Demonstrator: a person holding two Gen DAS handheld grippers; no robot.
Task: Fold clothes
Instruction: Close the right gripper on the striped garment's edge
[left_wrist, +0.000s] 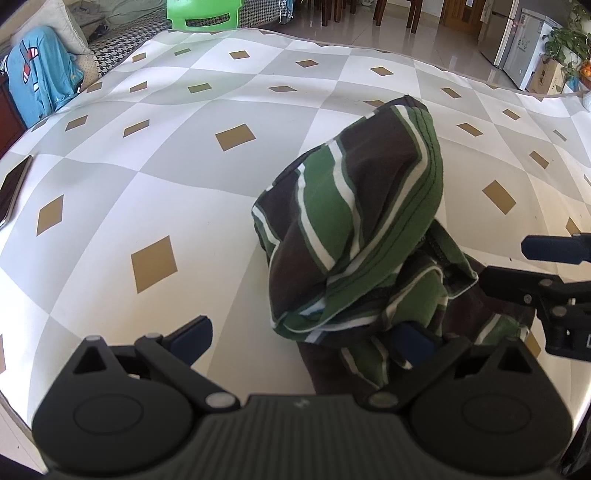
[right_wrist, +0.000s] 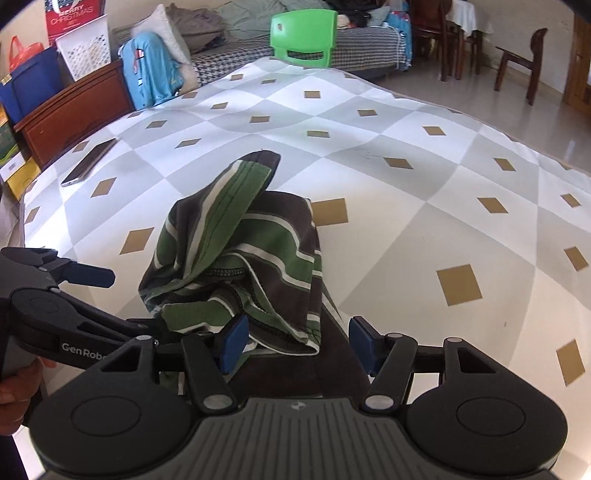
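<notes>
A crumpled green, brown and white striped garment (left_wrist: 354, 236) lies in a heap on the checked tablecloth (left_wrist: 155, 155); it also shows in the right wrist view (right_wrist: 240, 258). My left gripper (left_wrist: 303, 339) is open, its right finger (left_wrist: 413, 343) touching the heap's near edge, its left finger on bare cloth. My right gripper (right_wrist: 297, 341) is open, its jaws standing either side of the garment's near hem. The right gripper shows at the right edge of the left wrist view (left_wrist: 546, 269), and the left gripper shows at the left of the right wrist view (right_wrist: 74, 295).
A phone (right_wrist: 88, 162) lies near the table's far left edge, also in the left wrist view (left_wrist: 13, 188). A green plastic chair (right_wrist: 303, 37) stands beyond the far edge. A blue garment (right_wrist: 151, 70) hangs over a sofa. Wooden chairs (right_wrist: 517, 59) stand at the back right.
</notes>
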